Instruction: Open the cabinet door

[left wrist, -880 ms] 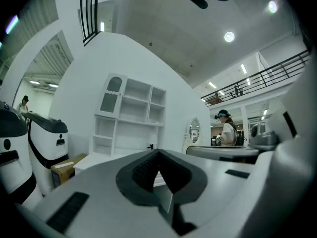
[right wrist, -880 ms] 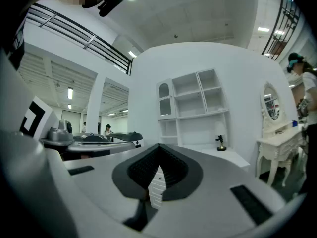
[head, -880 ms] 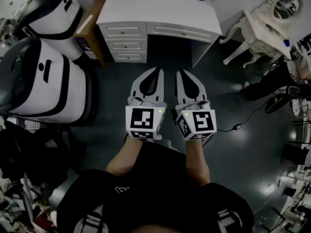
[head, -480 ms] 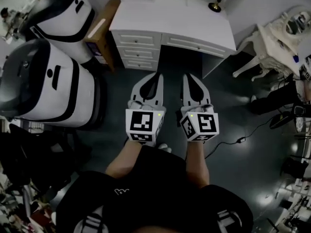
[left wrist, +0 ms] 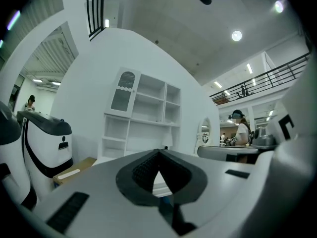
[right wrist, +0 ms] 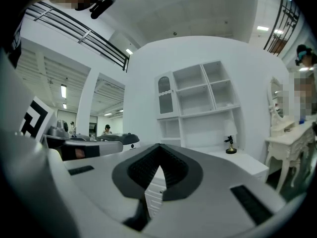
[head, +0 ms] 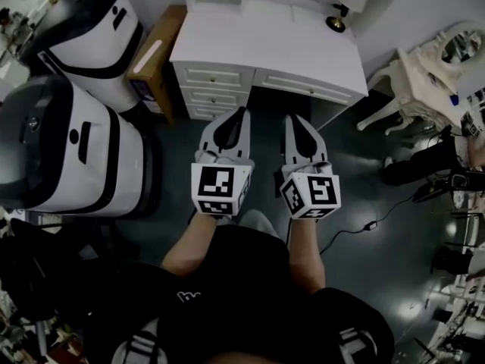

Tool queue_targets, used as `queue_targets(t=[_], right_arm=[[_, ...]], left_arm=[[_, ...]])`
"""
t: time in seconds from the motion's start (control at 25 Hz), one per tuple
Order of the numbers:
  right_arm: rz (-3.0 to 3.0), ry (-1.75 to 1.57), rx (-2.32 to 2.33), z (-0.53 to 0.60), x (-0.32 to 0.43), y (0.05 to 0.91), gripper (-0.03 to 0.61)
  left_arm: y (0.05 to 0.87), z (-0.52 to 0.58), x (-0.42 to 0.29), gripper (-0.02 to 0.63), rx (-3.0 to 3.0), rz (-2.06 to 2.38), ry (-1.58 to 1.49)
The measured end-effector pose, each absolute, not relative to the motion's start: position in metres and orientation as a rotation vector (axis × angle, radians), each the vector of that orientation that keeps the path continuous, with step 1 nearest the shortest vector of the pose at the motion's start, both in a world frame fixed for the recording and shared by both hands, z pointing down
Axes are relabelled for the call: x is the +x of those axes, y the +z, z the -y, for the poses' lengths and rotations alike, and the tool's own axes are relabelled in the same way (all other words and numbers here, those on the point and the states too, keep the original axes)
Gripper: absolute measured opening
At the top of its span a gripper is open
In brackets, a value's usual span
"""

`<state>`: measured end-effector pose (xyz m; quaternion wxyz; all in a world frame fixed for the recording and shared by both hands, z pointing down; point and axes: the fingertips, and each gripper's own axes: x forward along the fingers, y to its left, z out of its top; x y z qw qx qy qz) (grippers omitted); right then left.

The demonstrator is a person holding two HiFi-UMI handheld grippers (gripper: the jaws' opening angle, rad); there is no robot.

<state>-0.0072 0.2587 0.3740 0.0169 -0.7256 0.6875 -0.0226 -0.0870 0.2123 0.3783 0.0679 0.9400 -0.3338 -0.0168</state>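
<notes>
A white desk (head: pixel 273 40) with drawers stands ahead, and a white shelf hutch rises from its back. The hutch's cabinet door (left wrist: pixel 124 91), arched and glazed, sits shut at the upper left; the right gripper view shows this door (right wrist: pixel 165 96) too. My left gripper (head: pixel 244 112) and right gripper (head: pixel 290 118) are held level, side by side, short of the desk front. Both are shut, tips meeting, with nothing between them. In their own views the left gripper (left wrist: pixel 159 151) and right gripper (right wrist: pixel 159 145) point at the desk, well below the door.
Two large white-and-black machines (head: pixel 72 146) (head: pixel 87 25) stand at the left, with a cardboard box (head: pixel 155 51) beside the desk. A small lamp (head: pixel 334 21) stands on the desktop. An ornate white dressing table (head: pixel 428 63) is at the right. A cable (head: pixel 364 226) lies on the dark floor.
The desk has drawn nearer in the head view as the person steps toward it. Both grippers stay shut and side by side.
</notes>
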Motion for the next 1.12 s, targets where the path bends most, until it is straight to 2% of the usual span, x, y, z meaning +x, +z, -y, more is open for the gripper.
queue_targets(t=[0.8, 1.12], right_arm=[[-2.189, 0.138, -2.176, -0.161, 0.001, 0.373, 0.009], [-2.164, 0.152, -2.186, -0.095, 0.054, 0.367, 0.009]], left_arm=[[0.39, -0.109, -0.085, 0.005, 2.88, 1.086, -0.122], [0.384, -0.045, -0.043, 0.005, 2.911, 1.142, -0.105]])
